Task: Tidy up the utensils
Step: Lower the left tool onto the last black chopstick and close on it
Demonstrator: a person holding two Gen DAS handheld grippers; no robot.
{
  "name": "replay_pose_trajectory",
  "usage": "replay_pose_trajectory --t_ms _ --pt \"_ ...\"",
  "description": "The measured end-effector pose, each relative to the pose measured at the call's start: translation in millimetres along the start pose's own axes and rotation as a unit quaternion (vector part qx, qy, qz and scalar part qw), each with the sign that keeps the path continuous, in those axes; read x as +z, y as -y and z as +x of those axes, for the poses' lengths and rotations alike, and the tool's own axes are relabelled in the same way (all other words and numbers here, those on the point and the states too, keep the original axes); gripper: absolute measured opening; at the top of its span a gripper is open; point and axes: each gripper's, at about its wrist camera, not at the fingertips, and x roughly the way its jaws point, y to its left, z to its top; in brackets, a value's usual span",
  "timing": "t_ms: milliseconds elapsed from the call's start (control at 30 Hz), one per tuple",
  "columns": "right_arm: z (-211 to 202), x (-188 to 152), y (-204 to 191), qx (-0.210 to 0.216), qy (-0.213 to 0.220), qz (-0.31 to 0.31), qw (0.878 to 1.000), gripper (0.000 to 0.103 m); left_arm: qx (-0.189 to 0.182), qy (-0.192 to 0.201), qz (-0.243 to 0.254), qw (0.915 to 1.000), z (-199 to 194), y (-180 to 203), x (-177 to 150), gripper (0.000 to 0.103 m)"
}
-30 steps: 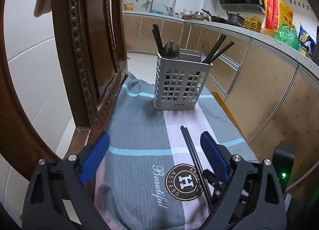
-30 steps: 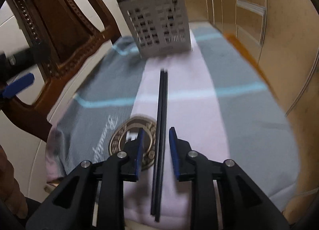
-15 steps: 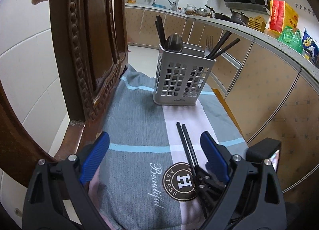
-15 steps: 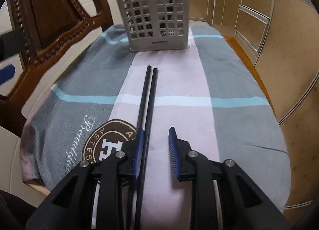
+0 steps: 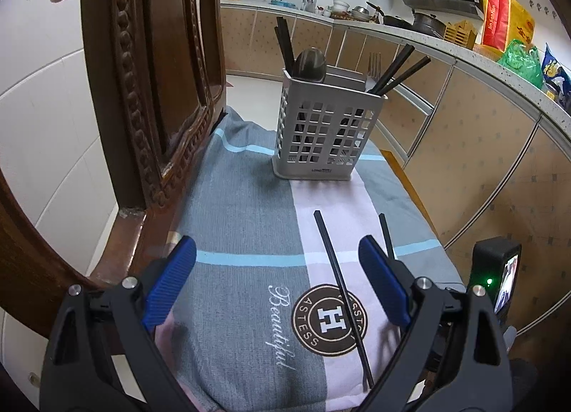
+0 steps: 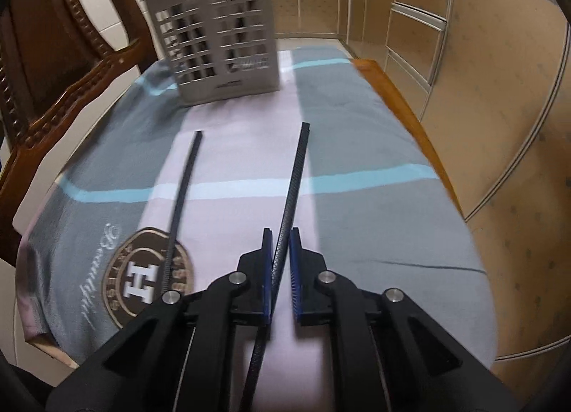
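A grey slotted utensil holder [image 5: 326, 128] stands at the far end of a cloth-covered table and holds dark chopsticks, a spoon and a fork; it also shows in the right wrist view [image 6: 217, 34]. My right gripper [image 6: 281, 239] is shut on one black chopstick [image 6: 294, 176] and holds it lifted, pointing at the holder. A second black chopstick [image 6: 183, 191] lies on the cloth to its left and also shows in the left wrist view [image 5: 337, 280]. My left gripper [image 5: 276, 274] is open and empty above the cloth's near end.
A carved wooden chair back [image 5: 150, 91] stands along the table's left side. The striped cloth [image 5: 246, 219] with a round logo covers the table [image 6: 399, 98]. Kitchen cabinets [image 5: 481, 148] run along the right, close to the table edge.
My right gripper closed on one chopstick and lifted it away from the other. The two chopsticks, side by side before, are now apart. The left gripper stayed open.
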Motion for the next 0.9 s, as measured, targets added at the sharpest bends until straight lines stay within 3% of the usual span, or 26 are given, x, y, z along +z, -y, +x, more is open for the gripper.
replay_pose_trajectory --t_ms 67,167,267,367,400,433,567,667,767,800,900 --pt "0 -1 -3 -0.001 0.001 -0.012 1.000 0.010 0.000 -0.002 0.003 1.0000 1 2 0 0.092" --pt "-9 -2 0 0.032 0.001 -0.010 0.999 0.013 0.002 -0.007 0.006 1.0000 4 4 -2 0.092" --pt "-44 -4 -1 0.047 0.040 -0.034 0.998 0.013 0.002 -0.017 0.012 0.9998 8 5 -4 0.092" --pt "-66 -11 5 0.053 0.049 -0.043 0.996 0.025 0.010 -0.041 0.018 0.9989 16 8 -9 0.092" --pt "-68 -12 8 0.051 0.047 -0.040 0.997 0.036 0.010 -0.055 0.018 0.9983 22 9 -12 0.092" --pt "-69 -12 13 0.048 0.044 -0.033 0.997 0.042 0.008 -0.067 0.016 0.9976 26 10 -14 0.092" --pt "-47 11 28 0.051 0.010 0.000 0.999 0.043 0.004 -0.130 0.012 0.9915 63 21 -10 0.091" --pt "-13 46 33 0.060 -0.025 0.025 0.998 0.043 0.012 -0.139 0.027 0.9899 86 36 8 0.091" --pt "17 72 31 0.059 -0.046 0.035 0.997 0.043 0.006 -0.189 0.018 0.9817 126 47 24 0.074" --pt "24 77 29 0.057 -0.050 0.034 0.997 0.042 0.006 -0.205 0.020 0.9786 137 49 27 0.061" --pt "47 91 26 0.045 -0.069 0.030 0.996 0.040 0.025 -0.240 0.024 0.9702 171 56 31 0.055"
